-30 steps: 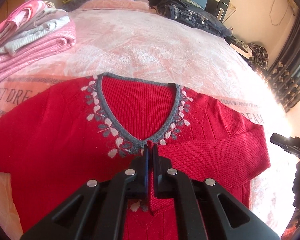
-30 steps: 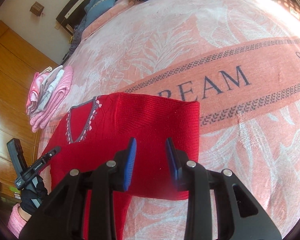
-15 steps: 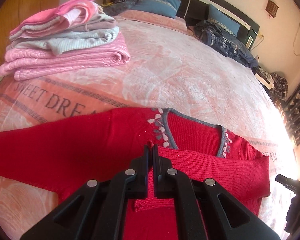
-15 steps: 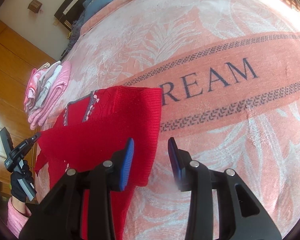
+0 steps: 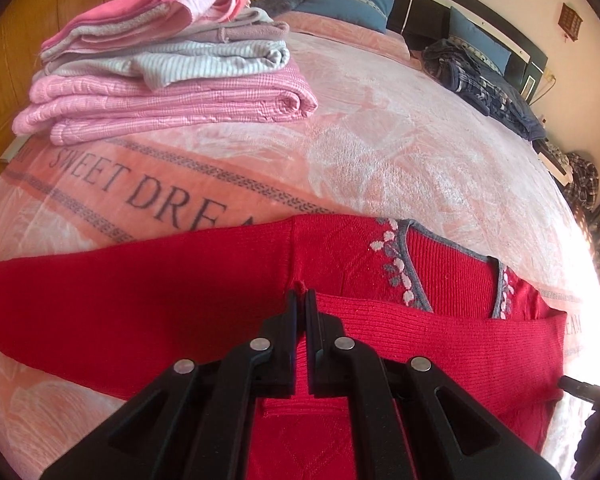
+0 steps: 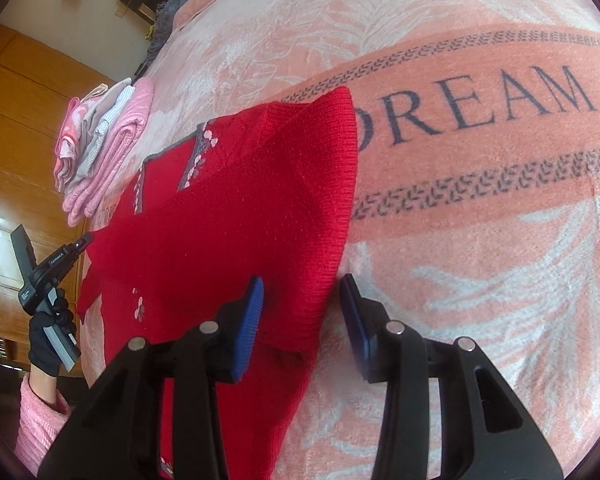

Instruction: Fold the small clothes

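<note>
My left claw (image 5: 301, 300) is pinched shut on a bit of the red sweater (image 5: 148, 304), which lies spread on the bed (image 5: 380, 152); I hold the cuff end of one sleeve so it can lie across the chest. My right claw (image 6: 302, 312) hangs wide over the folded side edge, gripping nothing, ready to steady it. The other sleeve lies stretched out flat, not yet folded. The folded pile (image 5: 160, 68) sits well apart, probably where this goes.
</note>
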`<state>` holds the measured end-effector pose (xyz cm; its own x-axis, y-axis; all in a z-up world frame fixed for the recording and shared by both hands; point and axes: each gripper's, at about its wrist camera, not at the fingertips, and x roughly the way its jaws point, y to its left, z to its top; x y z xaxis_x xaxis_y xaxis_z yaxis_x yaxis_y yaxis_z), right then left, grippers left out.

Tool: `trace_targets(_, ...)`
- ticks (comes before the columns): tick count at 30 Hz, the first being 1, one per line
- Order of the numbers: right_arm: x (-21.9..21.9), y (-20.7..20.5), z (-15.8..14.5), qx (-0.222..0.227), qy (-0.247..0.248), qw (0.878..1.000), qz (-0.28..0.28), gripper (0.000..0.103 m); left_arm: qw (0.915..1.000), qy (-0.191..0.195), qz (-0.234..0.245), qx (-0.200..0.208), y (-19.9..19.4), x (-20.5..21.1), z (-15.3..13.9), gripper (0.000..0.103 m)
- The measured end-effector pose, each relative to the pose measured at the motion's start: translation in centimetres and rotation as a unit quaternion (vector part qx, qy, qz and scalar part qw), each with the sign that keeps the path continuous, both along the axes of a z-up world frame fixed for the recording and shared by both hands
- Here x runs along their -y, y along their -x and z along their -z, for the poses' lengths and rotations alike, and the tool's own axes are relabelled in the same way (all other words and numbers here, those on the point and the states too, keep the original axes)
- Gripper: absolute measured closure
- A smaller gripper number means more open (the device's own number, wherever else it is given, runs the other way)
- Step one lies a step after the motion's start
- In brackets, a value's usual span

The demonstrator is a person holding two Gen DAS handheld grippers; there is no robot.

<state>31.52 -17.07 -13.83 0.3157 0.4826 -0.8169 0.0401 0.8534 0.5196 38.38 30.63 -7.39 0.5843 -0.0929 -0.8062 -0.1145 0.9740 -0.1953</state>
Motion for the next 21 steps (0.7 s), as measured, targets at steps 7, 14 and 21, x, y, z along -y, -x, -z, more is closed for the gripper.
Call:
trace_targets(7,0.7,0.3,0.5,-0.006,0.024,1.000,0.002,0.094,0.9998,-0.013,-0.005,-0.017,-0.3,-0.5,1.7,0.093)
trace_targets(14,0.6,-0.1,-0.7,-0.009,0.044,0.999,-0.004,0.085,0.9994,-0.004,-0.030,-0.018,-0.4,-3.2,0.8,0.074)
trace_targets(21,-0.5,-2.4,-4.4,0.056,0.037,0.998,0.021,0.079,0.9995,0.021,0.018,-0.013,-0.3,0.1,-0.4,0.049)
